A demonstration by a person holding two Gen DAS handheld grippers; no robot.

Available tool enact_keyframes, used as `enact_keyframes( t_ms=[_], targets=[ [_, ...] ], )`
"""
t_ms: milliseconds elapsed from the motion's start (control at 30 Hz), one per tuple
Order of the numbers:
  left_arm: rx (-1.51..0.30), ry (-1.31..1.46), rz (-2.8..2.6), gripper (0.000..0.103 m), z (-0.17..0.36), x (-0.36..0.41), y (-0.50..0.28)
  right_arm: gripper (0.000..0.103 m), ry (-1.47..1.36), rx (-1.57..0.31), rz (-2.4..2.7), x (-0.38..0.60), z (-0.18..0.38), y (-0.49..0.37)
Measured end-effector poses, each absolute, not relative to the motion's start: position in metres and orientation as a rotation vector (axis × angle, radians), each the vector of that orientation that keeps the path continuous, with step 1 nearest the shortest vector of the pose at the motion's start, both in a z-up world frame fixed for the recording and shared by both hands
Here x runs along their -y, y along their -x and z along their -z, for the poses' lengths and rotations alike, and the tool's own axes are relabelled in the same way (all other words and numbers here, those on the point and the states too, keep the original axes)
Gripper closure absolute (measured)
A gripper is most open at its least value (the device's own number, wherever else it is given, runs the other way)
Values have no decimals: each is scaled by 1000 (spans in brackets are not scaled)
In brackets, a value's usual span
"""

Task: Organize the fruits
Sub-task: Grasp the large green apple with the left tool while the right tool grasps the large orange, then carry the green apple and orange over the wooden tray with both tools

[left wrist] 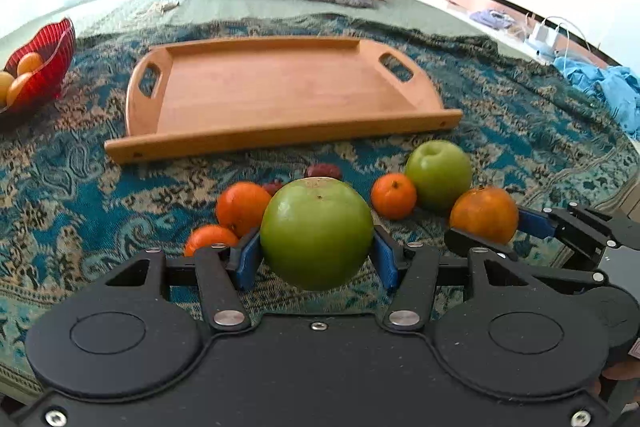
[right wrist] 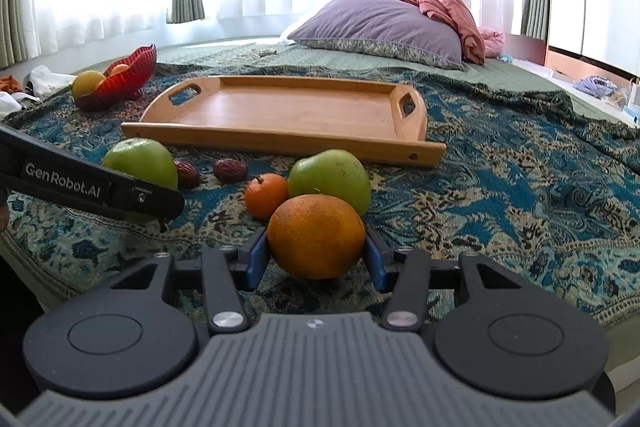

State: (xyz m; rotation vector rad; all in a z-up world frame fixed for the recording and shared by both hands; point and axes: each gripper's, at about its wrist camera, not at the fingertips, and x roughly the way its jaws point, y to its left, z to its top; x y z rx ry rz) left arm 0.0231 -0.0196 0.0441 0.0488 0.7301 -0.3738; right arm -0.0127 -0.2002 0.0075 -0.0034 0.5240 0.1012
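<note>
Fruits are lying in a loose cluster on the patterned bedspread [left wrist: 520,147], and two of them are sitting right between the tongs. The left tongs [left wrist: 316,259] are pinching a green apple [left wrist: 316,233], blue pads pressing on its flanks at 9 and 3 o'clock. The right tongs [right wrist: 316,259] are squeezing a large orange [right wrist: 316,237] the same way; the orange is resting on the bedspread.

The wooden tray [left wrist: 280,137] is lying bare at 12 o'clock from both tongs, just beyond the cluster, its long axis running 9 to 3 o'clock, so its near rail is facing both hands broadside. Neither hand is clearly the nearer one.

A second green apple [left wrist: 438,175] and a small tangerine [left wrist: 394,195] are sitting between the held fruits and the tray, so I judge a lift is needed before carrying forward. A red bowl [left wrist: 48,67] already holding fruit is standing at 10 o'clock.
</note>
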Motion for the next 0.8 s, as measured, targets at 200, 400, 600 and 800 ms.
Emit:
enact_keyframes(
  t_ms=[200, 400, 600, 800],
  targets=[
    [-694, -40, 363, 49, -57, 15, -24, 50, 1, -483, -109, 198, -19, 14],
    [-681, -34, 343, 49, -62, 9, -27, 50, -19, -475, -113, 201, -24, 10],
    [-684, -19, 324, 49, -63, 3, -30, 50, -33, -477, -124, 203, -27, 6],
    [-672, -9, 309, 49, -65, -1, -33, 50, -49, -468, -124, 205, -32, 1]
  ],
)
